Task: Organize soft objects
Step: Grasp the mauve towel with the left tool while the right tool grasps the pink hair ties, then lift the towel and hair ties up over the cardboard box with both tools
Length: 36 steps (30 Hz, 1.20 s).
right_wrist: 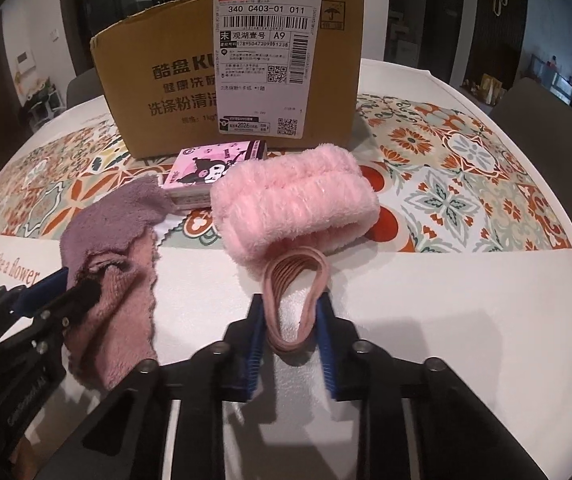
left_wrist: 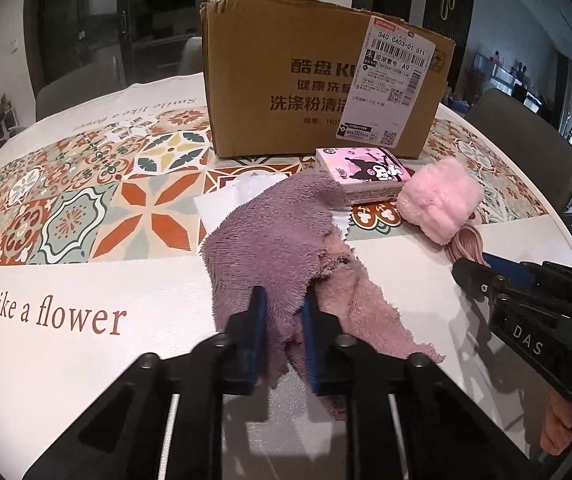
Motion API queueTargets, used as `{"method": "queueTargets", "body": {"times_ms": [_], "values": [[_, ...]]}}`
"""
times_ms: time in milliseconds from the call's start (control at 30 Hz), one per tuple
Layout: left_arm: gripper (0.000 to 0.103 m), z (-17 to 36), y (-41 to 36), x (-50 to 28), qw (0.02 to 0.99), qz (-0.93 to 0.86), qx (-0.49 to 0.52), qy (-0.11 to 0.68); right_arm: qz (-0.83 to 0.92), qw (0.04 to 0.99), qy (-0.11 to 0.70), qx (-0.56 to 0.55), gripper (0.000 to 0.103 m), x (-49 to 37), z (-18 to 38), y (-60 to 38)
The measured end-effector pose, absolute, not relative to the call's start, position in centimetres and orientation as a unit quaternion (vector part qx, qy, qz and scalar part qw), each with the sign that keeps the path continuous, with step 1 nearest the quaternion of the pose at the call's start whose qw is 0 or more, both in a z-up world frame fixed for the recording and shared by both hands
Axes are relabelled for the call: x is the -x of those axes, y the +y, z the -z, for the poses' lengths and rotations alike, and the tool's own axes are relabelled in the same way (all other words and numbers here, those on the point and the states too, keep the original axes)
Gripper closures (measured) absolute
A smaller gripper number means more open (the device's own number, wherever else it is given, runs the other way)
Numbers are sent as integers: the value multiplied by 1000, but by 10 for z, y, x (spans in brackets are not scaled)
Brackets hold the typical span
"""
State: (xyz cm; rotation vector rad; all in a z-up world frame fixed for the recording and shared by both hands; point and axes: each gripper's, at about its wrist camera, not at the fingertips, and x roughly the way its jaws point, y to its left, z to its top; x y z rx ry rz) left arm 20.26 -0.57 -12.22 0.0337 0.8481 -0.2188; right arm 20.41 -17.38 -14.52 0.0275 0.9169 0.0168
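Observation:
A purple and pink fluffy cloth [left_wrist: 278, 236] lies crumpled on the table. My left gripper [left_wrist: 284, 300] is shut on its near fold; it also shows in the right wrist view [right_wrist: 74, 290], with the cloth [right_wrist: 114, 240] around its tips. A pink fluffy headband [right_wrist: 293, 204] lies to the right, with its elastic strap [right_wrist: 297, 288] looped toward me. My right gripper [right_wrist: 290, 312] has its blue fingers on both sides of the strap and pressed against it. The headband [left_wrist: 439, 200] and right gripper [left_wrist: 473, 270] also show in the left wrist view.
A cardboard box [right_wrist: 230, 68] with a shipping label stands behind the objects. A pink cartoon tissue pack [right_wrist: 210, 176] lies in front of it. White paper [left_wrist: 230, 200] lies under the cloth. The round table has a patterned tablecloth [right_wrist: 465, 184].

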Motion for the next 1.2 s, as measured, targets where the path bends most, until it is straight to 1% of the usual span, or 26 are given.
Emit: {"method": "queueTargets", "body": {"times_ms": [67, 200, 700, 1200], "values": [[92, 120, -5, -200, 907, 106, -14, 407, -9, 896, 443, -15, 87, -203, 145, -174], [93, 111, -4, -190, 912, 112, -8, 394, -14, 899, 438, -27, 90, -193, 139, -174], [93, 56, -1, -159, 940, 128, 5, 315, -24, 919, 390, -51, 90, -167, 97, -176], [93, 0, 7, -153, 964, 129, 8, 234, -48, 949, 307, -44, 90, -154, 38, -166]]}}
